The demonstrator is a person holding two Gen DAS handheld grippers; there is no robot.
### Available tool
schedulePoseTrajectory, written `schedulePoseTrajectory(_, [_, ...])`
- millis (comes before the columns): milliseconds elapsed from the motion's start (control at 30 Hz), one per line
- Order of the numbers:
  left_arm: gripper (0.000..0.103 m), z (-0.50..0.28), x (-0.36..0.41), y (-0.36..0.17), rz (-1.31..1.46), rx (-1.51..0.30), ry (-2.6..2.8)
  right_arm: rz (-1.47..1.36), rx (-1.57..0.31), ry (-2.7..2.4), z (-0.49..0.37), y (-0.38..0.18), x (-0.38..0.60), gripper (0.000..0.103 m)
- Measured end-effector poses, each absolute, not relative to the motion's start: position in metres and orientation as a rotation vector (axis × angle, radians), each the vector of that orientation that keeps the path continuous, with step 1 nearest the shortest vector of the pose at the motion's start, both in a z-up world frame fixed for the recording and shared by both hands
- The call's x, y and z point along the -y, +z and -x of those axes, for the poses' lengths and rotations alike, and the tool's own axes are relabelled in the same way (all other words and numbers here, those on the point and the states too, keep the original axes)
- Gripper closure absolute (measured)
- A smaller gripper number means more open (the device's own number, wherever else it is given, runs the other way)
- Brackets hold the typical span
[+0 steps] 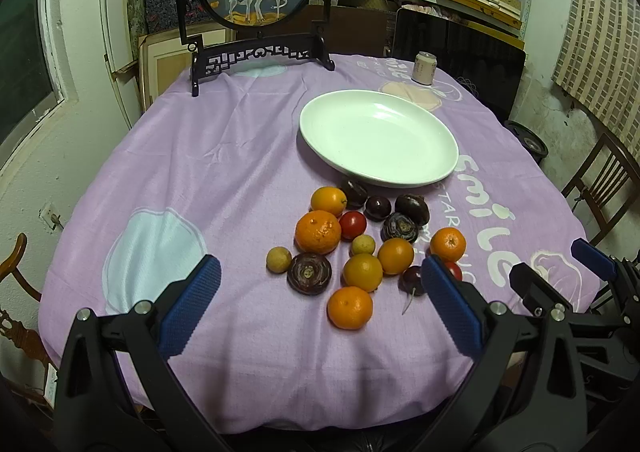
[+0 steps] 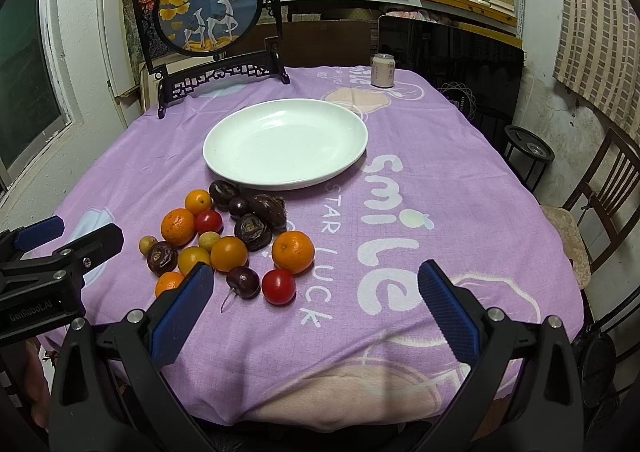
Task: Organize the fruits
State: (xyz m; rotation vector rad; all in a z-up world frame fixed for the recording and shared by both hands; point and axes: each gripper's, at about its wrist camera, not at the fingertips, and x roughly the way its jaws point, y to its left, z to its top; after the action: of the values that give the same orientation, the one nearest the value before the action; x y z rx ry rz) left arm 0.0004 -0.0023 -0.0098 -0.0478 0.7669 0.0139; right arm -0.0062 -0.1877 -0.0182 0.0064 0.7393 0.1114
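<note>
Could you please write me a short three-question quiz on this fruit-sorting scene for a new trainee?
1. True or false: the white plate already holds fruit.
2. Which stands at the table's far edge behind the plate? A) a can B) a kettle C) a vase
3. Fill in: both the left gripper and the right gripper have their jaws ____.

Key: 1 false, all fruit lies on the purple tablecloth; 2 A; 3 open.
</note>
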Motion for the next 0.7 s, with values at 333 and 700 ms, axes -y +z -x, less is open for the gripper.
schedulePoseTrajectory(333, [0.002, 0.0001, 0.0037, -0.0107, 0.046, -0.771, 0.012, -0.006, -0.739, 0.111, 0.0059, -0.0192, 0.1869, 0.001])
schedulePoseTrajectory(700, [0.002, -0.0009, 0.003, -0.0158, 0.047, -0.776, 0.013, -0.007, -0.741, 0.112, 0.0058, -0.0191, 0.1859, 0.001])
